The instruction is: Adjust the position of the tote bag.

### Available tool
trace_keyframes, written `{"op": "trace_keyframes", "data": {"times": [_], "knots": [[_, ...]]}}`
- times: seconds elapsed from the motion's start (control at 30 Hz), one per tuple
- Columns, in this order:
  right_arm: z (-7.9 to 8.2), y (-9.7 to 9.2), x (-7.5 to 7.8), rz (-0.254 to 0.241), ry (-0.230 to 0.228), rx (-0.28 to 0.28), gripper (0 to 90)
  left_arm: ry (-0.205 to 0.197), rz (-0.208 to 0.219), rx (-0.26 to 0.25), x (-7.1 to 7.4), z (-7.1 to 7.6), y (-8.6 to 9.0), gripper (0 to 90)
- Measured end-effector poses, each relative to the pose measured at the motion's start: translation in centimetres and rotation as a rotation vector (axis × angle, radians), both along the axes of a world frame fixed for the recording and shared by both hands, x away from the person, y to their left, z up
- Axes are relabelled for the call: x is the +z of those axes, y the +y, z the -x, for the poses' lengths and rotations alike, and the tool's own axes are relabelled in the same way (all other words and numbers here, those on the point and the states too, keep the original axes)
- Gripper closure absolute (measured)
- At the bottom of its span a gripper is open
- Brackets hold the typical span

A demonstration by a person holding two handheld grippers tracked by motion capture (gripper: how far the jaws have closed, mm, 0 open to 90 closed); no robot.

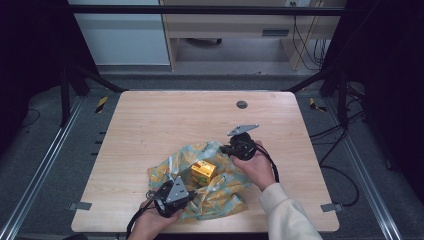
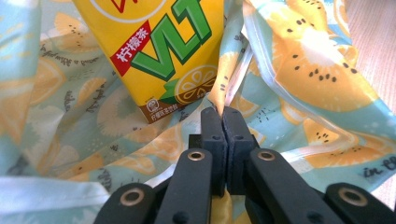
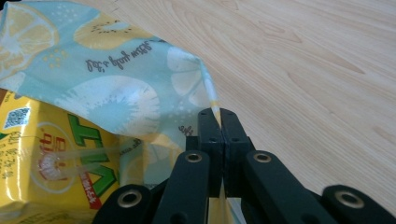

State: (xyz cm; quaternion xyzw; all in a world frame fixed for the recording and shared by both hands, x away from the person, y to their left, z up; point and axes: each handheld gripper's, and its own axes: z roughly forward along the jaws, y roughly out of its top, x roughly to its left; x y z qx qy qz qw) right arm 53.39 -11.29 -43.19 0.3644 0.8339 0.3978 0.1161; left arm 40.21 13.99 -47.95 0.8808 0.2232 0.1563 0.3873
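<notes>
Both tongs (image 1: 196,192) (image 1: 226,149) pinch cloth (image 1: 227,192); carton (image 1: 203,171) between.

Both tongs are black: the left tongs (image 1: 186,194) and right tongs (image 1: 226,149) each carry a grey three-cornered plate and a black cable. Brass-ringed pivots mark the linkages. The right arm wears a cream sleeve (image 1: 287,212).

**What I can read on the carton and cloth**

Past my left tongs, the yellow drink carton (image 2: 159,51) shows big green letters "VLT" and a red band with white "柠檬茶". On my right side the fruit-print cloth (image 3: 116,70) carries cursive script, upside down and too small to read.
</notes>
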Motion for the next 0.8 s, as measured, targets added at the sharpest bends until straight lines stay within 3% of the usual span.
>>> {"op": "trace_keyframes", "data": {"times": [0.03, 0.07, 0.2, 0.37, 0.5, 0.8], "knots": [[0.0, -0.2, 0.0, 0.001, -0.003, -0.003, 89.9, -0.001, 0.003, 0.001, 0.1, 0.1, 0.0, 89.5], [-0.1, -0.3, 0.1, 0.0, -0.003, -0.009, 89.9, -0.028, -0.009, 0.011, 0.2, 0.1, 0.1, 89.5], [-0.6, -1.1, 0.1, -0.037, 0.006, -0.032, 89.9, -0.02, 0.003, -0.009, 0.6, 0.7, 0.2, 89.7], [-1.5, -1.6, -0.1, -0.032, 0.006, -0.05, 89.9, -0.023, 0.011, -0.058, 0.9, 1.6, 0.2, 89.9], [-2.0, -2.3, 0.1, -0.039, 0.007, -0.078, 89.9, -0.046, -0.028, -0.084, 1.0, 2.4, -0.2, 89.9], [-2.4, -2.7, 0.4, -0.049, -0.008, -0.107, 89.9, -0.015, -0.054, -0.094, 0.1, 2.0, -0.7, 90.0]]}}
